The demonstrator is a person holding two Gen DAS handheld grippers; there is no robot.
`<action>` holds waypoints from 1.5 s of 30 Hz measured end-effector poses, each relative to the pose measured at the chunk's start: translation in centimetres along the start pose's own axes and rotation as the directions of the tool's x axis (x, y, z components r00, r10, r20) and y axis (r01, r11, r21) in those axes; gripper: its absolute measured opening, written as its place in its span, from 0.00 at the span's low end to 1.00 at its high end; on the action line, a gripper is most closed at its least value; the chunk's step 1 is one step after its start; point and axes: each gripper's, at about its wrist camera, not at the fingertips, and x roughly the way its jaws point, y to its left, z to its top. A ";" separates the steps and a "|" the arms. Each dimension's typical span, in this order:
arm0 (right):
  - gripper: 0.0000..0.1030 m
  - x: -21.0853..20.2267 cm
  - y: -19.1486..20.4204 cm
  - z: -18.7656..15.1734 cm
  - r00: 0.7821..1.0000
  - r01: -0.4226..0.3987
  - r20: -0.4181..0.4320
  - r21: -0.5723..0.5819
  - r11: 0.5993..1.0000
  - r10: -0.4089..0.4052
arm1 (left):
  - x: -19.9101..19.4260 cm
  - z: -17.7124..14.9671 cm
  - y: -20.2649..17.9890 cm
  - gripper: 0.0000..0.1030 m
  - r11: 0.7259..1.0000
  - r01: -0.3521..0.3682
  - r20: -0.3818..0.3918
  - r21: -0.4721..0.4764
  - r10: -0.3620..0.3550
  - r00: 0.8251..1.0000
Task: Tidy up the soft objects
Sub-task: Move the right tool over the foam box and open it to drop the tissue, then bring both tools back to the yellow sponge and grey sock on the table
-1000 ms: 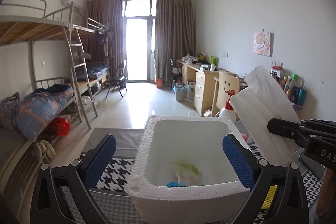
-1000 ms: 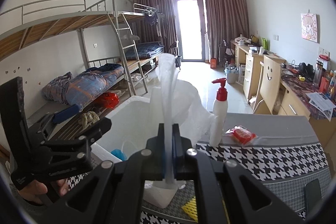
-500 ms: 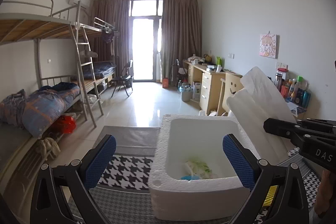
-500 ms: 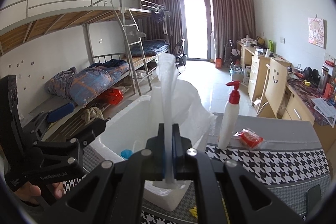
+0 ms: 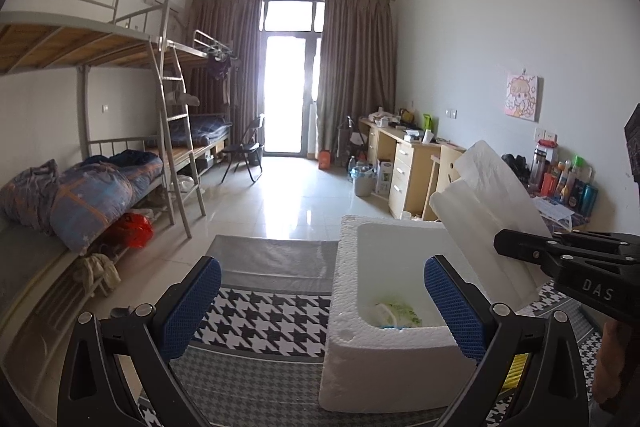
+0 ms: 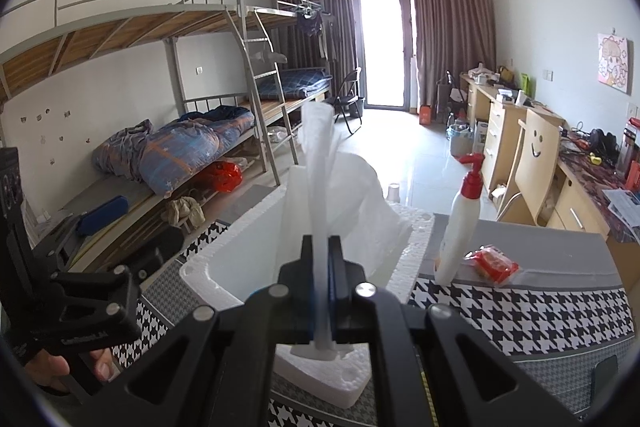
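Note:
A white styrofoam box (image 5: pixel 352 267) stands on the houndstooth tablecloth, holding a green-printed white packet (image 5: pixel 396 311) and something blue. My right gripper (image 6: pixel 320 291) is shut on a folded white foam sheet (image 6: pixel 320 167), which it holds upright over the box's near right side. In the left wrist view the foam sheet (image 5: pixel 488 203) leans above the box's right wall, with the right gripper (image 5: pixel 560 259) beside it. My left gripper (image 5: pixel 322 303) is open and empty, its blue pads (image 5: pixel 192 303) straddling the box's left wall from the near side.
A white pump bottle (image 6: pixel 458 227) with a red top and a red packet (image 6: pixel 492 263) sit on the table right of the box (image 6: pixel 224 255). A dark phone (image 6: pixel 604 375) lies at the table's right edge. Bunk beds line the left wall, desks the right.
In the left wrist view the box has slid from centre to the right, so the left gripper has shifted left. The right gripper keeps its hold on the foam sheet over the box.

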 end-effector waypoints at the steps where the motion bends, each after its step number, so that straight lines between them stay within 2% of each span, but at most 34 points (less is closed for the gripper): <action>1: 0.07 0.1 0.1 0.0 1.000 0.001 -0.003 -0.001 1.000 -0.001 | 0.0 0.0 -0.1 0.99 1.000 -0.001 0.001 0.001 0.001 1.000; 17: 0.08 3.3 0.3 -0.3 0.996 -0.001 -0.086 0.023 1.000 0.003 | -0.3 -0.5 1.3 0.99 1.000 -0.005 0.005 -0.010 0.005 1.000; 18: 0.10 3.5 0.4 -0.4 0.996 -0.005 -0.093 0.026 1.000 0.007 | -0.3 -0.6 1.4 0.99 1.000 -0.005 0.004 -0.010 0.005 1.000; 19: 0.13 3.6 0.4 -0.4 0.995 -0.008 -0.097 0.029 1.000 0.010 | -0.3 -0.6 1.5 0.99 1.000 -0.006 0.004 -0.011 0.006 1.000; 20: 0.25 3.9 0.4 -0.5 0.995 -0.010 -0.103 0.030 1.000 0.013 | -0.3 -0.7 1.6 0.99 1.000 -0.006 0.003 -0.013 0.006 1.000; 21: 0.43 4.0 0.5 -0.6 0.995 -0.013 -0.103 0.029 0.999 0.016 | -0.3 -0.7 1.8 0.99 1.000 -0.004 0.001 -0.015 0.004 1.000; 23: 0.63 4.0 0.7 -0.9 0.995 -0.013 -0.096 0.018 1.000 0.015 | -0.2 -0.8 2.0 0.99 1.000 -0.004 -0.001 -0.017 0.004 1.000; 32: 0.64 4.2 0.9 -0.8 0.994 -0.017 -0.107 0.011 1.000 0.018 | -0.4 -0.7 2.0 0.99 1.000 0.008 -0.002 -0.018 -0.008 1.000; 43: 0.66 0.9 0.0 -0.9 0.999 0.006 -0.042 0.041 0.999 -0.005 | -2.4 -0.4 -0.6 0.99 0.999 0.032 0.019 -0.004 -0.032 0.999; 45: 0.72 0.3 -0.4 -1.0 0.999 0.007 -0.032 0.052 0.999 -0.005 | -2.6 -0.4 -1.2 0.99 0.999 0.033 0.016 0.004 -0.033 0.999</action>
